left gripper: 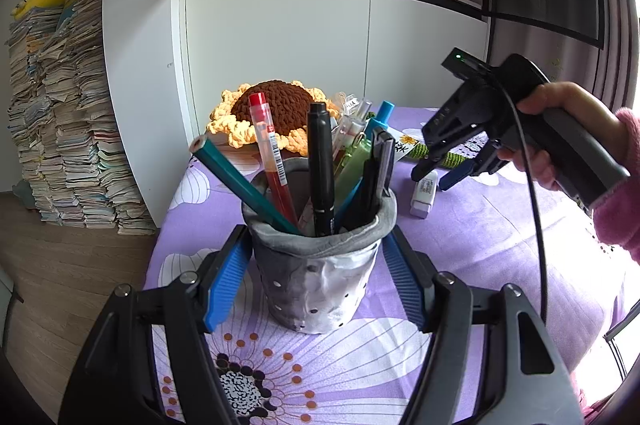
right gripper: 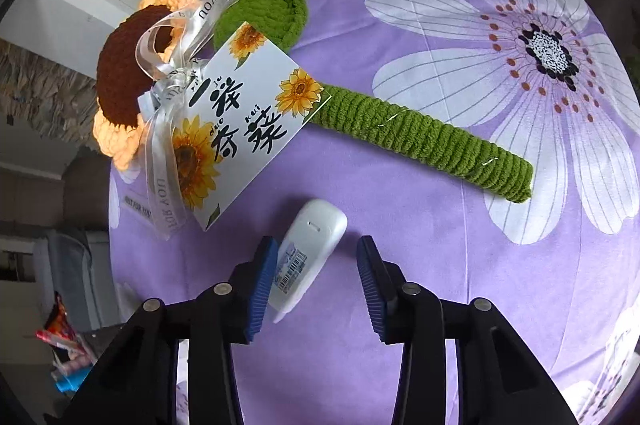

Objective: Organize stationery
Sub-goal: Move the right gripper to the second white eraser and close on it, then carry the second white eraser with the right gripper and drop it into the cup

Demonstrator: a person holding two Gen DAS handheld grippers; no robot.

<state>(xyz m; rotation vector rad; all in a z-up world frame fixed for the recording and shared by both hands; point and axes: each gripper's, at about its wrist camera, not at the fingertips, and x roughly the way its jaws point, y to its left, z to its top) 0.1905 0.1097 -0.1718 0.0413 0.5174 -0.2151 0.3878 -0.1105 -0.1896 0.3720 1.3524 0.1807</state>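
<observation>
Correction-tape dispenser (right gripper: 308,249), the small white plastic one with a barcode label, lies flat on your purple flower-print worktop cloth (right gripper: 400,185), just below the green crocheted sunflower stem (right gripper: 420,137). Your right gripper (right gripper: 316,281) hangs over it, jaws partly open and gripping nothing; the dispenser sits between them, close against one blue pad (right gripper: 262,289), well clear of the other. Its long axis runs nearly along your fingers, tilted a little, so I judge you need a small sideways shift to centre it before closing. Your left gripper (left gripper: 316,281) is clamped on the grey fabric pen cup (left gripper: 320,265), steadying it.
</observation>
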